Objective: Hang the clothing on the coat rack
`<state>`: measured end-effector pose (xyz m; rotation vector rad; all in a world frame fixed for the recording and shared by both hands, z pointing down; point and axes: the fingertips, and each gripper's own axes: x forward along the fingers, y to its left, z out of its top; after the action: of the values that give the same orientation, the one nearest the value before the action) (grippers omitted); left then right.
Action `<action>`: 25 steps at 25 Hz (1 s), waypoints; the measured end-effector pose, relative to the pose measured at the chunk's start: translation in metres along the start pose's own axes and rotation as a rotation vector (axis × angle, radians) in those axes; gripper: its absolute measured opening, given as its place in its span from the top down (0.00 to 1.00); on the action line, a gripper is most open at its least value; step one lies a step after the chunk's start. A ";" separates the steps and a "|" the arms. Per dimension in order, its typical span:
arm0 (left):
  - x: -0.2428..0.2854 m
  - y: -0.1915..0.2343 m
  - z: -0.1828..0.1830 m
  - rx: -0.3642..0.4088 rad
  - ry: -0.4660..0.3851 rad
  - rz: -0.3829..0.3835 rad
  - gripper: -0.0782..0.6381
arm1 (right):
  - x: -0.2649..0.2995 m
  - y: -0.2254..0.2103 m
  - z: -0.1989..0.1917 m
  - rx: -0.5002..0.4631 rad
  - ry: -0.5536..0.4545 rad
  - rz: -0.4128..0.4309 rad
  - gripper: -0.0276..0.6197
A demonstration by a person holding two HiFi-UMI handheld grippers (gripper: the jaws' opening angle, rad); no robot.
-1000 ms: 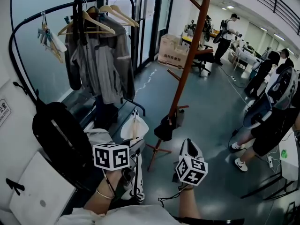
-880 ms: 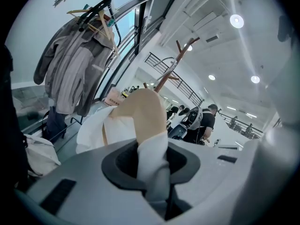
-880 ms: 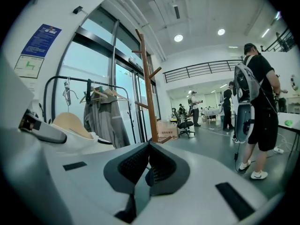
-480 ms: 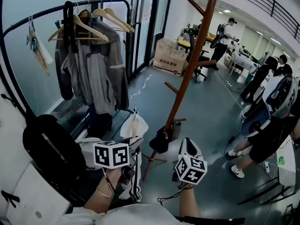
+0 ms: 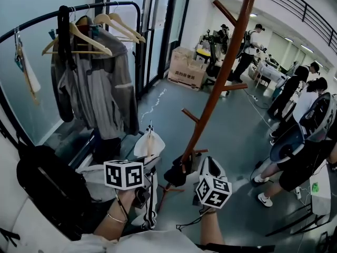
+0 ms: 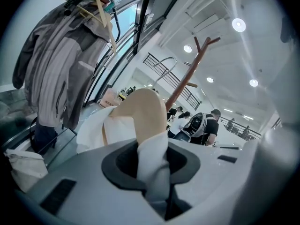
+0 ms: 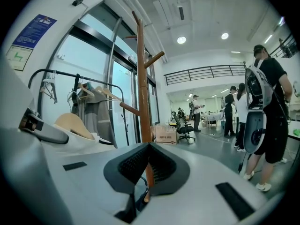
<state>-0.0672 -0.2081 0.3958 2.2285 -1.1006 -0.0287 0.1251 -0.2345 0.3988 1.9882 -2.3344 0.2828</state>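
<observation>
Left gripper [image 5: 149, 165]: clenched on a white garment [image 5: 149, 145] draped over a wooden hanger [image 6: 145, 111]. Held low, just left of the coat rack [image 5: 217, 83], near its lower trunk and clear of its pegs.
Right gripper [image 5: 209, 165]: jaws together, nothing between them, close to the rack's base.
Behind, left: black clothes rail [image 5: 105, 5] carrying grey jackets [image 5: 97, 88].
Background: cardboard box [image 5: 184, 70]; people [image 5: 297, 83] standing at right.
</observation>
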 end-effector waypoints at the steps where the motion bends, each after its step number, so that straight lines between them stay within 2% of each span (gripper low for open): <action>1: 0.006 0.004 0.003 -0.005 0.002 0.000 0.76 | 0.007 -0.002 0.001 0.000 0.000 -0.002 0.92; 12: 0.067 0.041 0.050 0.013 0.018 -0.029 0.76 | 0.076 -0.026 0.018 0.004 -0.016 -0.062 0.92; 21: 0.105 0.069 0.074 0.014 0.031 -0.050 0.76 | 0.119 -0.040 0.026 0.006 -0.020 -0.107 0.92; 25: 0.115 0.073 0.074 0.000 0.036 -0.054 0.76 | 0.124 -0.047 0.025 0.001 -0.007 -0.115 0.92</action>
<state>-0.0651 -0.3627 0.4070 2.2495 -1.0208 -0.0112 0.1531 -0.3665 0.3998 2.1171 -2.2135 0.2703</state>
